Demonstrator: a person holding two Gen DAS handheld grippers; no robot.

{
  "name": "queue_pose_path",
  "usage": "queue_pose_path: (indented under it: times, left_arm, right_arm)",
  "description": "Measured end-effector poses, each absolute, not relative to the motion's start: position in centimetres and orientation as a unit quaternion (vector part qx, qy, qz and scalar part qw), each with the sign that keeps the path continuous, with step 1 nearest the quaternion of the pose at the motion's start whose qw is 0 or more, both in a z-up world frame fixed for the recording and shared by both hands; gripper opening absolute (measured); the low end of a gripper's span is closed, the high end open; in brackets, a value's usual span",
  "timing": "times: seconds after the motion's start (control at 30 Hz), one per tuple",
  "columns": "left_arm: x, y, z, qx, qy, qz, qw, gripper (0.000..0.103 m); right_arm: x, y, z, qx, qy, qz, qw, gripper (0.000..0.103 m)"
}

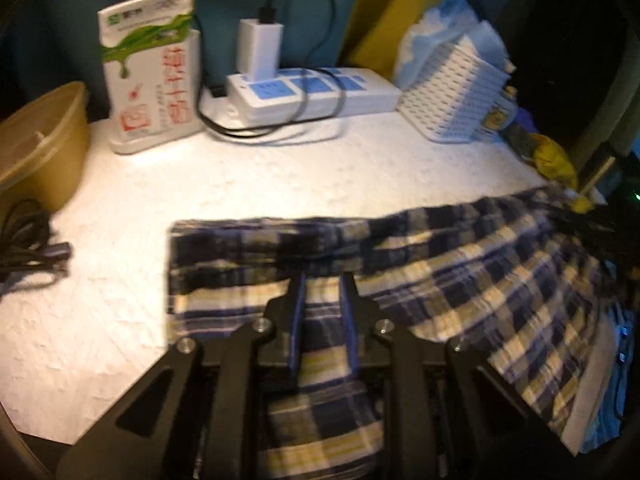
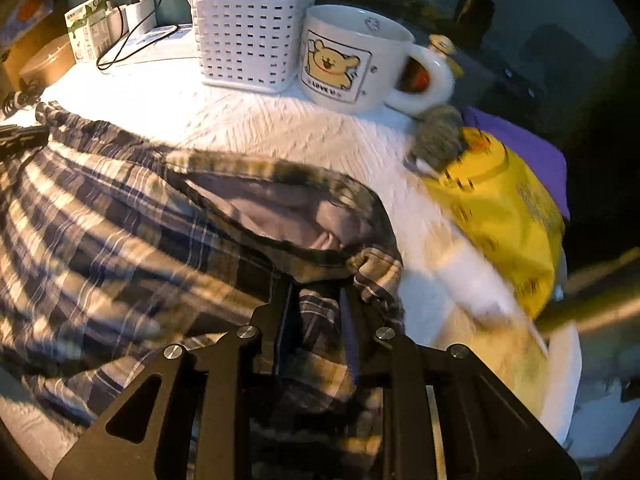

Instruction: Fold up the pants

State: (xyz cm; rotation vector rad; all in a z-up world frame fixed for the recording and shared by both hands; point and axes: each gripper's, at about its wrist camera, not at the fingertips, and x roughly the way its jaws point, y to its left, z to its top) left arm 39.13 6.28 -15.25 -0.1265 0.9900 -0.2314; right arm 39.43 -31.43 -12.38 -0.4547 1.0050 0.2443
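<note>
Below the white basket [image 2: 248,28], plaid pants [image 1: 440,272] lie lengthwise across the surface [image 1: 280,176]; left tongs [image 1: 323,300] clamp the leg end well left of it, right tongs [image 2: 316,308] clamp the gaping waistband beneath it, so either end can cross toward the other.

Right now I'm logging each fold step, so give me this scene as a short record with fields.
garment: plaid pants, spread across the white textured table cover
left gripper: fingers closed on a fold of the pants
right gripper: fingers closed on bunched cloth near the waistband
behind the pants: white basket, bear mug, power strip
right edge: yellow bag
fold state: not yet finished
</note>
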Motion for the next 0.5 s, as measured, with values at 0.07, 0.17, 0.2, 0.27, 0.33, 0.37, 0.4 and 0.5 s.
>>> queue_pose_path:
  times: [0.07,0.17,0.2,0.27,0.33,0.37,0.4,0.5]
  left_arm:
    - [39.2,6.6,-15.2,-0.062,0.479,-0.097,0.87,0.02]
    - [38.4,6.6,-14.3,-0.062,0.478,-0.092,0.871,0.02]
    - [38.1,6.2,-13.8,-0.06,0.471,-0.103,0.874,0.02]
    - [37.8,5.2,-13.3,-0.057,0.465,-0.119,0.876,0.02]
    - [37.7,4.2,-13.1,-0.05,0.458,-0.134,0.878,0.02]
    - [37.7,3.8,-13.2,-0.046,0.46,-0.138,0.876,0.02]
    - [38.1,3.3,-13.6,-0.041,0.467,-0.135,0.873,0.02]
    - [39.2,3.6,-15.0,-0.049,0.489,-0.119,0.863,0.019]
  right_arm:
    - [38.3,-31.8,-11.5,-0.203,0.473,0.101,0.851,0.023]
    - [36.2,-31.1,-8.8,-0.182,0.428,0.102,0.879,0.023]
    - [35.7,-30.3,-7.9,-0.169,0.409,0.117,0.889,0.023]
    - [35.6,-28.1,-7.3,-0.162,0.392,0.148,0.894,0.024]
    - [36.6,-25.2,-8.1,-0.169,0.402,0.18,0.882,0.026]
    - [37.2,-23.7,-8.9,-0.173,0.412,0.191,0.874,0.026]
    - [37.9,-22.4,-9.8,-0.174,0.422,0.204,0.866,0.026]
    - [39.7,-20.7,-13.0,-0.194,0.457,0.196,0.846,0.026]
